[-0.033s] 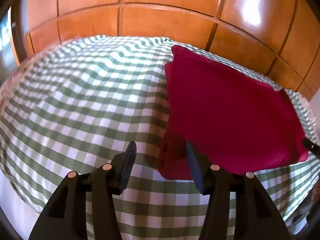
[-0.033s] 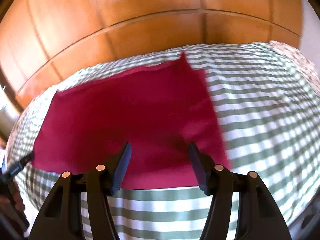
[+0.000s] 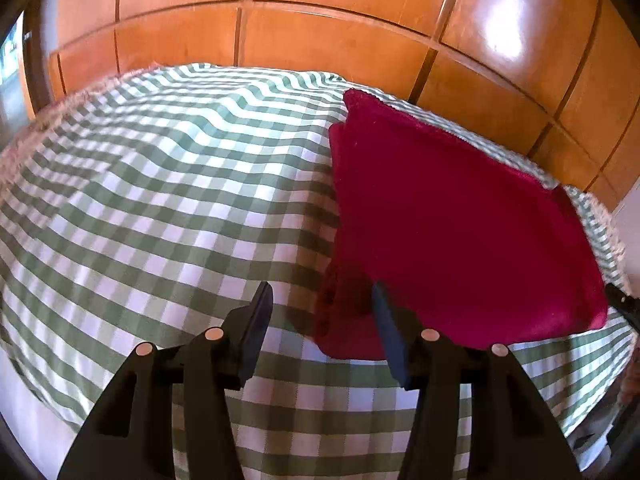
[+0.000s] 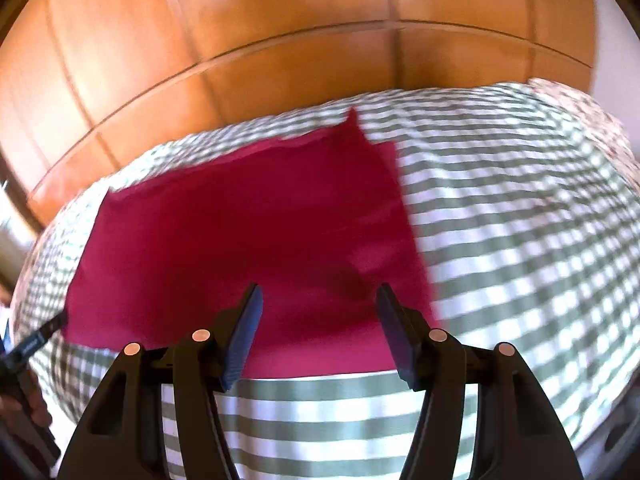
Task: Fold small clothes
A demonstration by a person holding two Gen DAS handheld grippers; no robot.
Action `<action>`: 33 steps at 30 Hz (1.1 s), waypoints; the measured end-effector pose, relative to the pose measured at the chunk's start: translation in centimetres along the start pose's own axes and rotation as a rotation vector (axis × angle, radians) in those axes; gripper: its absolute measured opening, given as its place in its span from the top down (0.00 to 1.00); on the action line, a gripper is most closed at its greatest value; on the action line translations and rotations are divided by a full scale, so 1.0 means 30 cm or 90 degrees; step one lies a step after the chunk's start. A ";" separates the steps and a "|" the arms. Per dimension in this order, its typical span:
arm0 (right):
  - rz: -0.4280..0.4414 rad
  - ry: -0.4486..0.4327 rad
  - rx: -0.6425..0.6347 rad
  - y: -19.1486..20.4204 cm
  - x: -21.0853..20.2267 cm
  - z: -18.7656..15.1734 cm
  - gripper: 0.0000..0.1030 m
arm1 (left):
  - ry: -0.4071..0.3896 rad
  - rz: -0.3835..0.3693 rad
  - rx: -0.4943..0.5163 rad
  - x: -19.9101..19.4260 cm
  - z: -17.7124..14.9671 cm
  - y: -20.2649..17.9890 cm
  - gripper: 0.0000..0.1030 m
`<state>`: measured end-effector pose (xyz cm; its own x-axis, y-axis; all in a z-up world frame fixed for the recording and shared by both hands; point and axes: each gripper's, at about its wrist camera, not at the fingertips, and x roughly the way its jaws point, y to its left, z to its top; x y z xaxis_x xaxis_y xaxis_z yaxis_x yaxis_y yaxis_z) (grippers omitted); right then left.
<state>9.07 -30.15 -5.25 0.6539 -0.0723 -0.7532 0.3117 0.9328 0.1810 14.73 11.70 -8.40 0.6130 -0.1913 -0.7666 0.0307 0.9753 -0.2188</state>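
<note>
A dark red cloth (image 3: 460, 220) lies folded flat on the green-and-white checked cover (image 3: 160, 200), with a lower layer peeking out along its left edge. My left gripper (image 3: 320, 288) is open over the cloth's near left corner; that rumpled corner sits loose between the fingers, next to the right finger (image 3: 386, 328), and no pad presses it. In the right wrist view, the red cloth (image 4: 248, 232) fills the middle. My right gripper (image 4: 320, 288) hangs open above its near edge, gripping nothing. The left gripper (image 4: 36, 340) shows at that view's left edge.
A glossy wooden panelled wall (image 3: 320, 40) stands just behind the bed. The checked cover (image 4: 520, 240) spreads wide to the right of the cloth and drops off at the near edge. A hand (image 4: 40, 404) shows at the lower left of the right wrist view.
</note>
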 end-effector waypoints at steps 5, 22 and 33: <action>-0.031 0.022 0.044 -0.118 0.030 -0.021 0.44 | 0.012 -0.038 -0.007 0.027 -0.001 0.010 0.65; 0.005 0.079 0.026 -0.151 0.087 -0.072 0.92 | 0.033 -0.031 0.043 0.006 -0.008 -0.010 0.83; 0.060 0.016 -0.067 0.051 -0.014 0.012 0.76 | -0.016 -0.077 0.150 -0.051 0.019 -0.226 0.79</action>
<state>9.53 -28.82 -4.43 0.6595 0.0252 -0.7513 0.1744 0.9670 0.1856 14.05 5.44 -5.40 0.6131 -0.3084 -0.7273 0.2858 0.9449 -0.1597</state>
